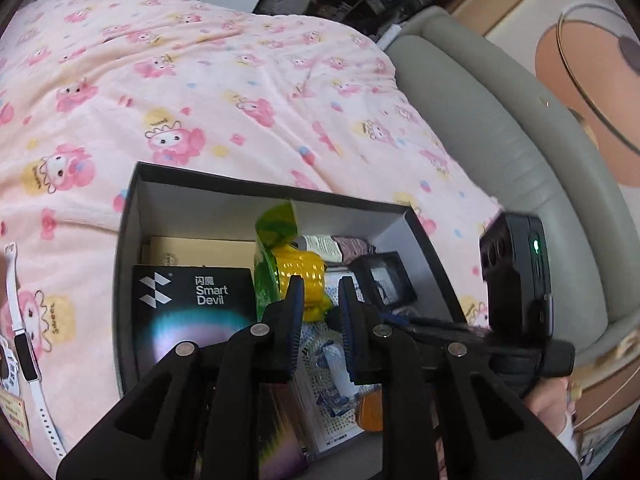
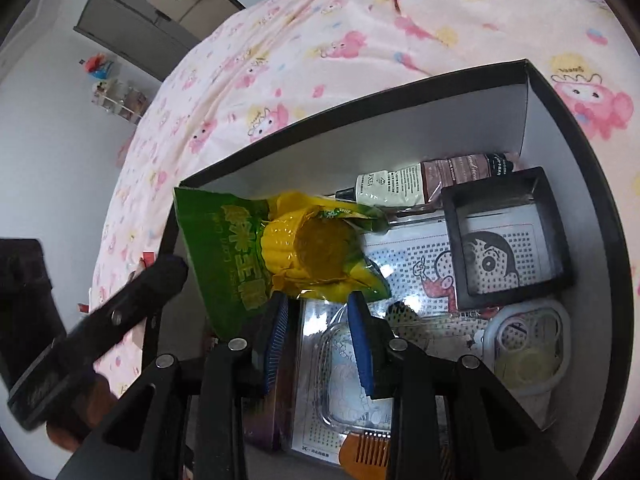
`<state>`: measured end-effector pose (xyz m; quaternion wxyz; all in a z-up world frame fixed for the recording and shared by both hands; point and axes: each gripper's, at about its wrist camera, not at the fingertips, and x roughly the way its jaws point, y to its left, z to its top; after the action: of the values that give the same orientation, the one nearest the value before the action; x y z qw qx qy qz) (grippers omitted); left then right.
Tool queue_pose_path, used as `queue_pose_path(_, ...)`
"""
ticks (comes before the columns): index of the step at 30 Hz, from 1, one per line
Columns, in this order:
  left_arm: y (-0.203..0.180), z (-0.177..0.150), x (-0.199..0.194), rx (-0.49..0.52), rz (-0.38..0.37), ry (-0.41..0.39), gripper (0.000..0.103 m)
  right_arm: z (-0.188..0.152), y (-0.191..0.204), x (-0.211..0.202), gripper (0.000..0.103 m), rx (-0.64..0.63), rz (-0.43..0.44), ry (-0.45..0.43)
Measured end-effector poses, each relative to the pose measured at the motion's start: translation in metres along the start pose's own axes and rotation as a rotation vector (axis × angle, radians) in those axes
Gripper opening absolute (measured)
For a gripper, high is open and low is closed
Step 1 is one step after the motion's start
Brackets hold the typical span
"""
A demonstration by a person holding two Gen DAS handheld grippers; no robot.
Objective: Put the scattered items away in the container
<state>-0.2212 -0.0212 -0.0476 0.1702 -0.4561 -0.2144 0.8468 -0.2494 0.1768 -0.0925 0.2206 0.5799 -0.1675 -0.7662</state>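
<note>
Both tools hang over the box, my left tool [image 1: 318, 300] and my right tool [image 2: 318, 314] each with its pads spread a little and nothing pinched between them; the corn packet lies just past the tips of both, touching neither as far as I can see.

Going by size, the bed [image 1: 208, 92] with its pink cartoon cover carries everything, and most of it lies bare. On it sits the black box [image 2: 532, 76], which I take as the container, and it is already well filled. Inside I see the dark Smart Devil carton [image 1: 192, 300], the green and yellow corn packet [image 2: 288, 248] leaning up against the far wall, a dotted cartoon sheet [image 2: 420, 264], a small black frame [image 2: 512, 240], a tube [image 2: 420, 184], a clear plastic case [image 2: 528, 344] and an orange comb [image 2: 364, 452].

So I judge the job mostly done. Still outside, at the left edge of my left view, lie a white watch [image 1: 24, 344] and some small cards [image 1: 14, 412].
</note>
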Motion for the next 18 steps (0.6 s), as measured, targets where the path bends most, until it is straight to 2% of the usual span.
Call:
queue_pose_path(2, 0.004, 0.001, 0.007, -0.014, 0.082, 0.017, 0.016, 0.007, -0.001, 0.006, 0.028, 0.007, -0.008, 0.006)
queue_pose_path(3, 0.012, 0.002, 0.008, -0.046, 0.149, 0.013, 0.014, 0.01, -0.001, 0.01, 0.029, 0.007, -0.018, 0.012)
queue_pose_path(4, 0.019, 0.004, 0.007, -0.07, 0.176, 0.003, 0.012, 0.012, -0.001, 0.013, 0.03, 0.009, -0.012, 0.032)
queue_pose_path(6, 0.03, 0.007, 0.002, -0.11, 0.169, -0.014, 0.012, 0.016, 0.001, 0.019, 0.03, 0.019, 0.024, 0.058)
queue_pose_path(9, 0.044, 0.012, -0.005, -0.136, 0.219, -0.032, 0.012, 0.023, 0.009, 0.019, 0.031, -0.014, -0.014, 0.042)
queue_pose_path(11, 0.052, 0.012, -0.006, -0.164, 0.187, -0.026, 0.012, 0.027, 0.011, 0.022, 0.031, 0.001, -0.007, 0.05)
queue_pose_path(14, 0.057, 0.011, -0.005, -0.186, 0.119, -0.01, 0.012, 0.03, 0.014, 0.033, 0.031, 0.018, 0.076, 0.076)
queue_pose_path(17, 0.053, 0.011, -0.006, -0.163, 0.098, -0.018, 0.012, 0.026, 0.018, 0.027, 0.031, 0.005, 0.092, 0.046)
queue_pose_path(18, 0.051, 0.01, -0.006, -0.158, 0.069, -0.016, 0.012, 0.026, 0.017, 0.023, 0.031, 0.012, 0.086, 0.033)
